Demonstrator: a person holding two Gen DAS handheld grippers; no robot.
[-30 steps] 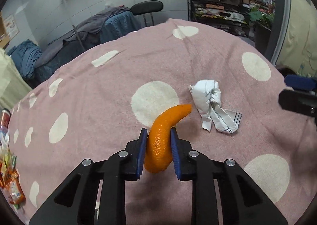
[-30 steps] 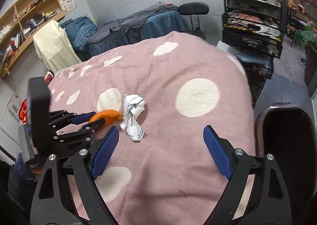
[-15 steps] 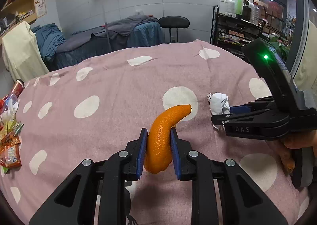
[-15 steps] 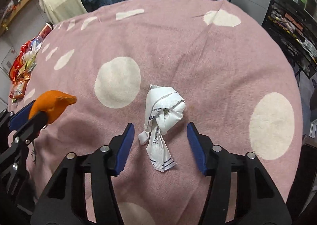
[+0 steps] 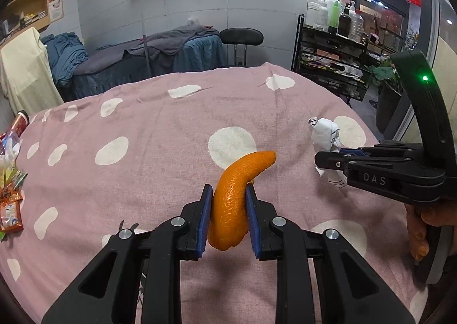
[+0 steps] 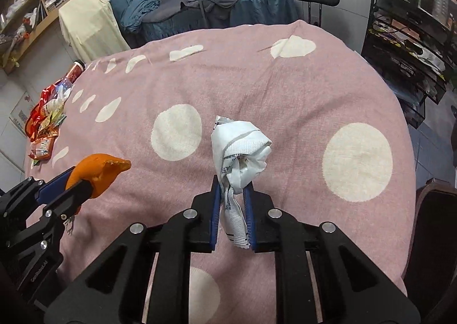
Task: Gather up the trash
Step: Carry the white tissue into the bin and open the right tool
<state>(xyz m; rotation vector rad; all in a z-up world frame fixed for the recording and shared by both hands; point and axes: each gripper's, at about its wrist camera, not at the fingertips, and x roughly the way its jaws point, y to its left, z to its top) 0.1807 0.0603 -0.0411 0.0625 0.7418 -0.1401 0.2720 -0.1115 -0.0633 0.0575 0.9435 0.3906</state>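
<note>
My left gripper (image 5: 228, 195) is shut on a curved piece of orange peel (image 5: 232, 198) and holds it above the pink spotted tablecloth (image 5: 148, 169). The peel also shows in the right wrist view (image 6: 98, 171), at the left. My right gripper (image 6: 232, 189) is shut on a crumpled white wrapper (image 6: 238, 158) with dark print, its tail hanging between the blue pads. The wrapper also shows in the left wrist view (image 5: 325, 137), held by the right gripper (image 5: 328, 159) at the right.
A pile of snack wrappers and a bottle (image 6: 47, 115) lies at the table's left edge, also seen in the left wrist view (image 5: 11, 181). A black bin's rim (image 6: 437, 209) shows at the right. Beyond the table stand a stool (image 5: 241, 37) and a wire rack (image 5: 342, 67).
My right gripper came in over the white wrapper, closed on it and lifted it. My left gripper kept the orange peel and rose higher above the cloth.
</note>
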